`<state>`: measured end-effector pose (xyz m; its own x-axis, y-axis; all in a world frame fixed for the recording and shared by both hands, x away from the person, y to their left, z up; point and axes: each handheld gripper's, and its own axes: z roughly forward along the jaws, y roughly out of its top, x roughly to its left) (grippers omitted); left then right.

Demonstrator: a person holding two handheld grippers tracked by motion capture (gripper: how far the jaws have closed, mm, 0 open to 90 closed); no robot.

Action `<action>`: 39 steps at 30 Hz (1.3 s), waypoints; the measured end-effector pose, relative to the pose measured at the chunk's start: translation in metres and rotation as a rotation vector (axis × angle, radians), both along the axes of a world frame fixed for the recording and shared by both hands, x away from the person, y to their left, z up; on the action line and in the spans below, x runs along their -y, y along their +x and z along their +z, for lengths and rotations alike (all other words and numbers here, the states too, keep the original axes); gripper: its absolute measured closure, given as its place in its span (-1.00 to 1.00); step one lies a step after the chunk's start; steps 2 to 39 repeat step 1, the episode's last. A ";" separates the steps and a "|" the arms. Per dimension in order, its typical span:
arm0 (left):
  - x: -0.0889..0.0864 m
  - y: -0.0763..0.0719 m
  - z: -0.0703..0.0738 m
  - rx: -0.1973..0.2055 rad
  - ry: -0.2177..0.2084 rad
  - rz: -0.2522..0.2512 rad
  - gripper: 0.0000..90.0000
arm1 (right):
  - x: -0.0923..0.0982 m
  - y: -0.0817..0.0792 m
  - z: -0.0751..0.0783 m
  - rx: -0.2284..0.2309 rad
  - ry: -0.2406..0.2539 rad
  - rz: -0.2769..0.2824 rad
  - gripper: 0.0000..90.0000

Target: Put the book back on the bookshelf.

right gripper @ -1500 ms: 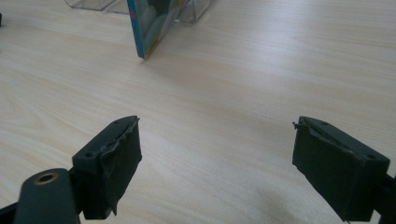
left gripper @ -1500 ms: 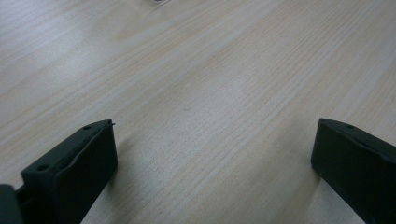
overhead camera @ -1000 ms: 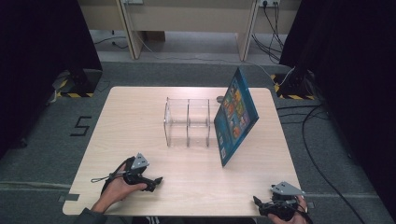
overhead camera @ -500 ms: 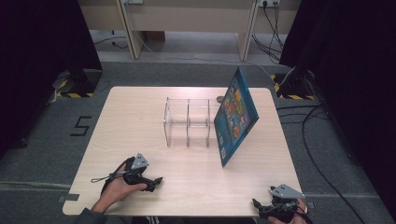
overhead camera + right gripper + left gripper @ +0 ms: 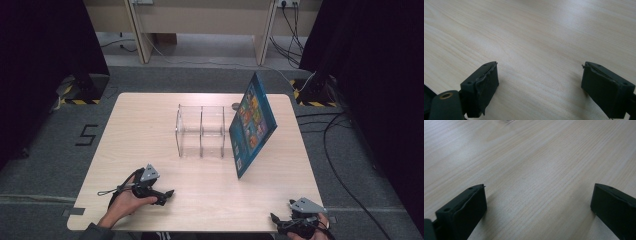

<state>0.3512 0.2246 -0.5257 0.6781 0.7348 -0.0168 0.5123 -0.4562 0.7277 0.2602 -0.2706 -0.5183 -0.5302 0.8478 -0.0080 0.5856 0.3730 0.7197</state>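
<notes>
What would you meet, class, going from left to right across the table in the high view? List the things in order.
Left gripper → clear rack → blue book leaning against the rack → right gripper.

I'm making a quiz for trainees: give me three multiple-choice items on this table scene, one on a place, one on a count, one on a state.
1. Where does the book stand?
A. Leaning against the right end of the clear rack
B. Flat at the table's left edge
C. Between the left gripper's jaws

2. How many compartments does the rack show?
A. Two
B. Five
C. Eight

3. How do the jaws of the left gripper stand?
A. Shut on the book
B. Wide open over bare table
C. Shut on the rack

Answers: 1 A, the book tilts against the rack's right side; 2 A, one divider splits it; 3 B, only wood lies between the jaws.
</notes>
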 end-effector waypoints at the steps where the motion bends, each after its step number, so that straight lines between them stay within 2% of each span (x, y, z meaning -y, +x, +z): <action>1: 0.000 0.000 0.000 0.000 0.000 0.000 -1.00 | 0.000 0.000 0.000 0.000 0.000 0.000 -0.67; 39: 0.000 0.000 0.000 0.000 0.000 0.000 -1.00 | 0.000 0.000 0.000 0.000 0.000 0.000 -0.67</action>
